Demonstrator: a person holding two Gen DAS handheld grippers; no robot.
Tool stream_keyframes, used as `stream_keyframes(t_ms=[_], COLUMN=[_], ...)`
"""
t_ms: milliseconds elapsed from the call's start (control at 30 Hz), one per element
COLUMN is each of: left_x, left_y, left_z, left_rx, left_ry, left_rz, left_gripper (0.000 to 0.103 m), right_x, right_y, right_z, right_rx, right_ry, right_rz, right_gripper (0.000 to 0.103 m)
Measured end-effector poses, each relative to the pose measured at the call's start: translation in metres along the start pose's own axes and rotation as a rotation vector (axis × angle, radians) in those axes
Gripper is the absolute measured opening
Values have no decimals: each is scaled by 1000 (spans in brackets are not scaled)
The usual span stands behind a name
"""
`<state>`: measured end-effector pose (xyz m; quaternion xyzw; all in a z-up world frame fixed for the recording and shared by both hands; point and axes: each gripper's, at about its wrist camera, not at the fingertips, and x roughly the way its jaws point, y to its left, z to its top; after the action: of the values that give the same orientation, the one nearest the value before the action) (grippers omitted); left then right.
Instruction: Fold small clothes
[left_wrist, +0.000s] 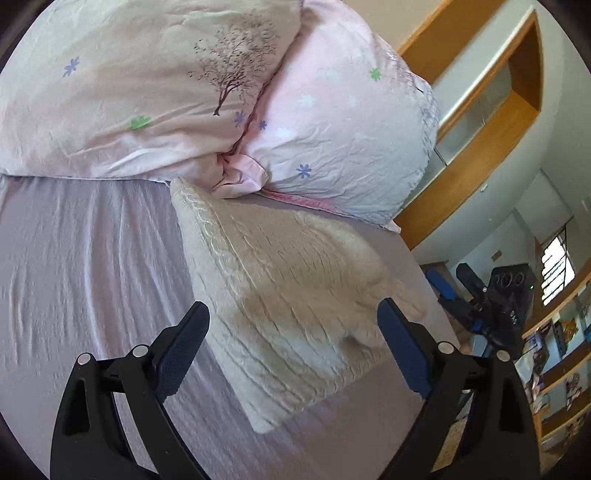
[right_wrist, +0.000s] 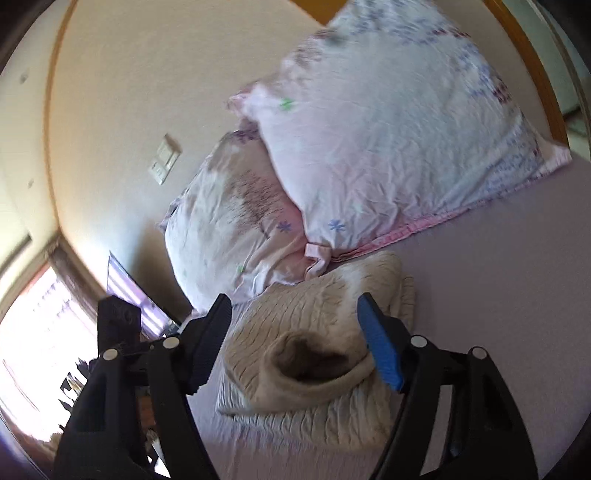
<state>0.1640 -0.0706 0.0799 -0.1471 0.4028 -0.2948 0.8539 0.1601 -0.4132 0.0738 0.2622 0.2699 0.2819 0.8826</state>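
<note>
A cream knit sweater (left_wrist: 291, 295) lies folded into a thick bundle on a bed (left_wrist: 92, 266) with a lilac sheet, its far end touching two pink floral pillows (left_wrist: 184, 92).

The left tool (left_wrist: 293, 325) hangs above the bundle with its jaws spread wide and nothing between them; the knit sits directly ahead and below, filling the gap between the fingers. The right tool (right_wrist: 295, 332) is likewise wide open and empty, poised over the same sweater, with a rolled cuff or neck opening (right_wrist: 314, 362) lying just below and between its fingers. That view is blurred, so which part of the garment the opening belongs to is hard to tell.

Risks from here: the thick, springy knit could unroll if only the top layer is pinched, undoing the fold. A deep bite might also catch the sheet beneath and drag it. Pushing the bundle forward would press it into the pillows and crumple the far edge.
</note>
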Motion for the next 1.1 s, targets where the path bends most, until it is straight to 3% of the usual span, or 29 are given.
stream_keyframes(t_ms=[67, 167, 200, 233, 267, 333, 433, 533, 600, 667, 700, 767, 800, 833, 867, 900, 933, 1000, 1100], left_x=[-12, -8, 0, 10, 19, 34, 34, 31, 29, 24, 20, 6, -4, -15, -22, -29, -34, -37, -29], left_y=[-5, -21, -30, -38, -44, -46, -26, -11, -7, -7, -6, 1, 7, 16, 24, 32, 36, 35, 21], left_z=[-16, -38, -42, -46, -52, -62, -74, -78, -76, -76, -76, -74, -71, -68, -63, -59, -59, -61, -66], left_rx=[72, 177, 222, 276, 334, 423, 381, 358, 348, 356, 355, 309, 265, 206, 154, 110, 95, 118, 195], left_ry=[0, 34, 48, 64, 81, 120, 184, 208, 220, 235, 241, 236, 224, 196, 163, 137, 128, 128, 155], left_rz=[-58, -97, -72, -26, 19, 97, 32, 6, -6, -9, -21, -81, -126, -162, -176, -187, -183, -162, -135], left_gripper=[93, 93, 93, 93, 92, 80, 76, 63, 62, 62, 62, 63, 68, 78, 81, 82, 82, 82, 82], right_x=[0, 22, 35, 46, 56, 43, -8, -16, -9, -13, -17, -31, -37, -41, -41, -40, -37, -23, 8], right_y=[22, 33, 36, 38, 38, 34, 13, -11, -17, -15, -13, -10, -11, -13, -13, -12, -10, -6, -3], right_z=[-11, -23, -28, -33, -37, -41, -47, -78, -95, -94, -89, -75, -67, -59, -52, -48, -44, -40, -35], right_rx=[-100, -141, -161, -196, -226, -199, -62, 46, 67, 66, 69, 92, 96, 98, 97, 97, 98, 97, 100], right_ry=[45, 136, 179, 215, 253, 223, 149, 245, 301, 284, 267, 211, 176, 138, 124, 120, 122, 154, 227], right_rz=[-41, -60, -94, -145, -203, -217, -182, -228, -243, -233, -212, -177, -175, -185, -202, -206, -177, -134, -204], right_gripper=[70, 67, 45, 8, 7, 7, 6, 6, 6, 7, 11, 35, 67, 72, 67, 52, 47, 47, 45])
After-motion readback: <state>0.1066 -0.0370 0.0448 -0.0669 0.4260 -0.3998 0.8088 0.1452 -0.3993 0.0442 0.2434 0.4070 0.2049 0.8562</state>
